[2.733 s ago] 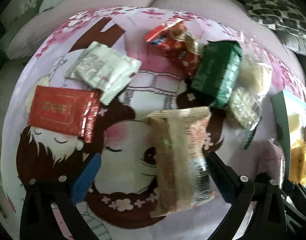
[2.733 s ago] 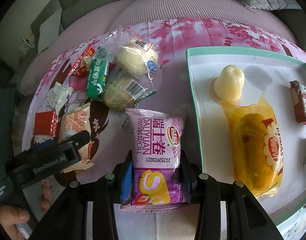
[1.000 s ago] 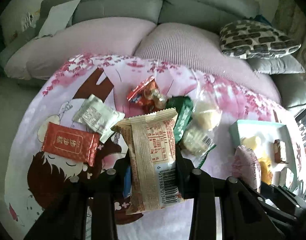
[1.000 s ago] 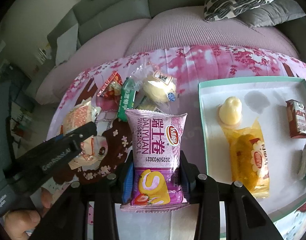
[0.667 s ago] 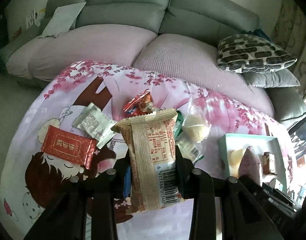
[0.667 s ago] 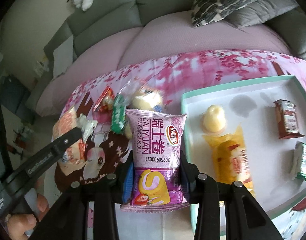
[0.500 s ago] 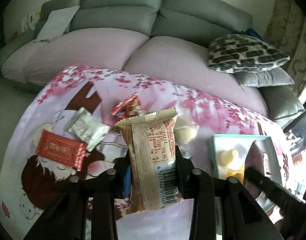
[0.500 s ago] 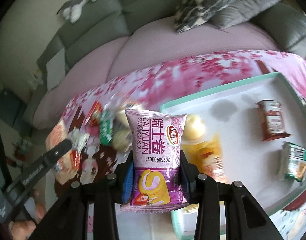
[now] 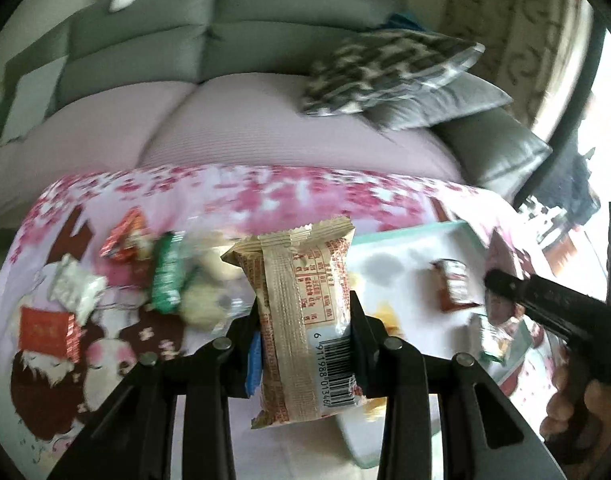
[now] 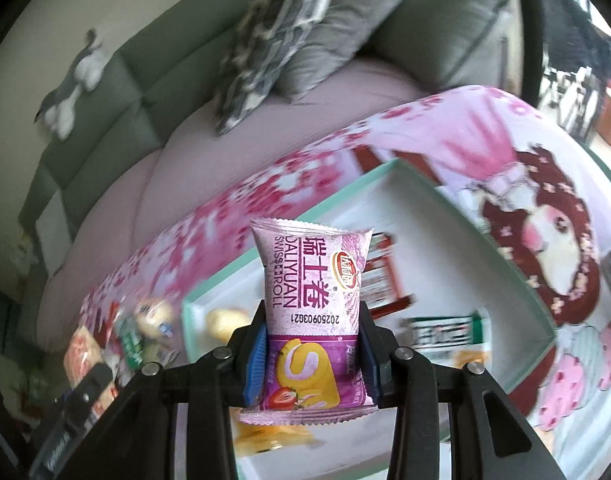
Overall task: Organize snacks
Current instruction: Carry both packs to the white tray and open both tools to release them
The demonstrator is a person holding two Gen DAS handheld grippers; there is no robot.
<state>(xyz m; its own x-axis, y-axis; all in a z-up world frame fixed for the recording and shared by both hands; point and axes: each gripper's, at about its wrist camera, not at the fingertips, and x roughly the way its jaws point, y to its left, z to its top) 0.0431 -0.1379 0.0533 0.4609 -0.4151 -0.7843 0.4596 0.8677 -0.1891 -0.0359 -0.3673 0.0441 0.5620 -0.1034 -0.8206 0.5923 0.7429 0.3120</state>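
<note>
Gripping: left gripper (image 9: 305, 334) clenched on crinkly tan snack packet (image 9: 303, 320), centre frame; right gripper (image 10: 311, 342) clamped on glossy pink Swiss-roll pouch (image 10: 311, 312), above white tray w/ teal rim (image 10: 405, 170). Loose wrappers (image 9: 167, 280) at left, blurred, prob. foil.
</note>
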